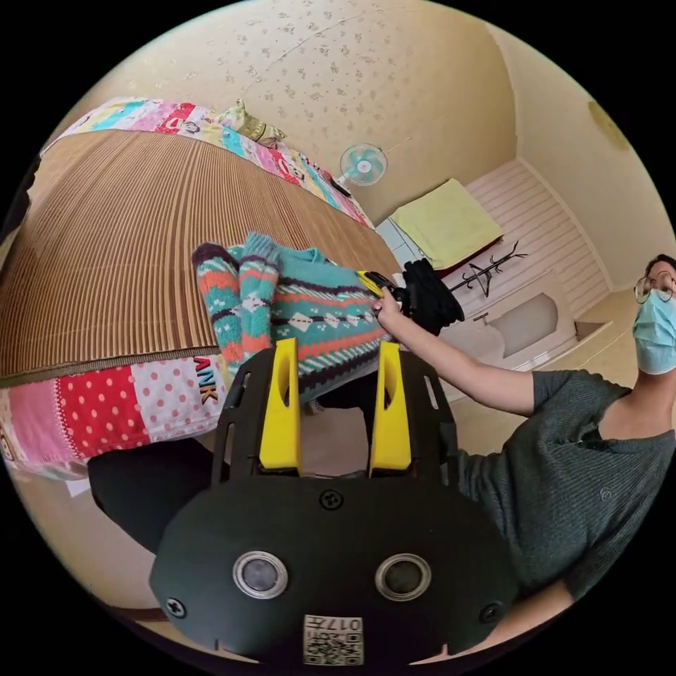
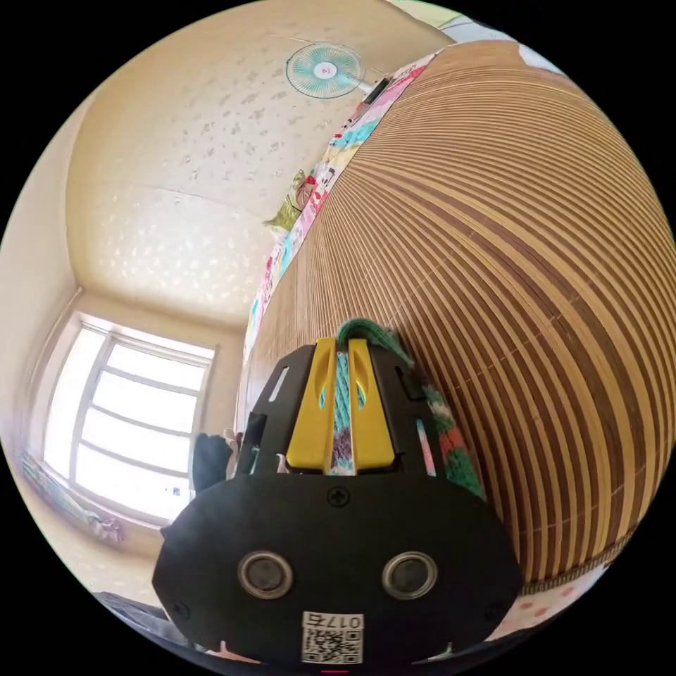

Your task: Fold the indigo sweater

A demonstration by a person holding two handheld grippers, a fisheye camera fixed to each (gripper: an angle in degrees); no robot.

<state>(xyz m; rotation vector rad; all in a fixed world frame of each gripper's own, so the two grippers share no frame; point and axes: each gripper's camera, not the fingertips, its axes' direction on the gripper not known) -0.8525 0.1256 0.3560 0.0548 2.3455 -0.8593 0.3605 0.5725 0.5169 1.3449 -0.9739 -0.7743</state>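
The sweater point(image 1: 310, 310), knitted in teal, coral, white and indigo bands, lies bunched at the edge of the bed's bamboo mat point(image 1: 120, 239), its two sleeves side by side at the left. My left gripper point(image 1: 336, 348) is open just in front of the sweater's lower hem, a yellow jaw on either side. A hand holds my right gripper point(image 1: 372, 280) at the sweater's far edge. In the right gripper view, that gripper point(image 2: 343, 346) is shut on a fold of teal knit point(image 2: 341, 394), and more of the sweater point(image 2: 451, 440) trails beside it on the mat point(image 2: 507, 246).
A patchwork quilt point(image 1: 105, 408) hangs under the mat along the bed's side. The person stands at the right, arm point(image 1: 458, 366) stretched to the sweater. A fan point(image 1: 362, 164), a coat rack point(image 1: 486, 271) and a yellow-green cloth point(image 1: 447, 222) lie beyond. A window point(image 2: 120, 429) is behind.
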